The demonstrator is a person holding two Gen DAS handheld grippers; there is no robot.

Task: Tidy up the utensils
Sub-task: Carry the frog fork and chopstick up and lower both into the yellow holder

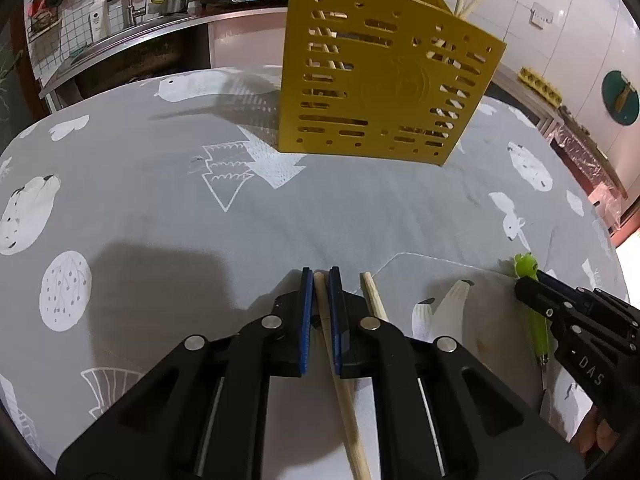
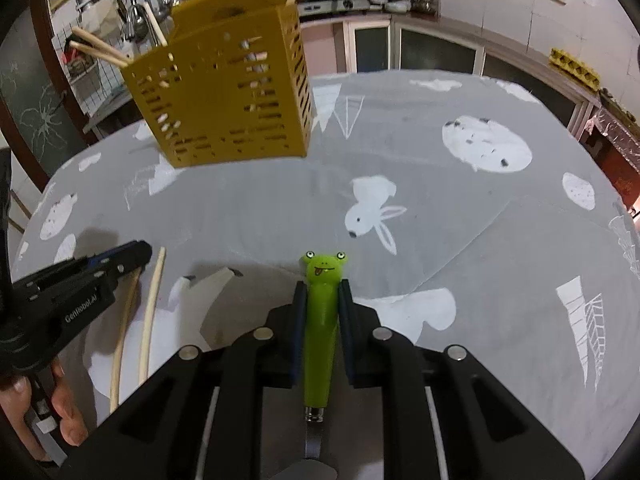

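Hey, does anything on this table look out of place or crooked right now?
Nothing looks spilled or broken. The yellow utensil holder stands upright on the table with chopsticks leaning at loose angles inside. One loose chopstick lies on the tablecloth beside the one in the left gripper.

Utensil holder (image 1: pixel 384 80): mustard yellow, slotted and dotted cut-out pattern. Tablecloth (image 1: pixel 160 208) beneath it: grey, white prints of trees, bears, a rabbit. Chopsticks (image 1: pixel 344 392) nearer than holder: pale wood. Utensil handle (image 2: pixel 322 320): lime green, frog face, red tongue. Gripper bodies black; finger pads (image 1: pixel 306 320) blue.
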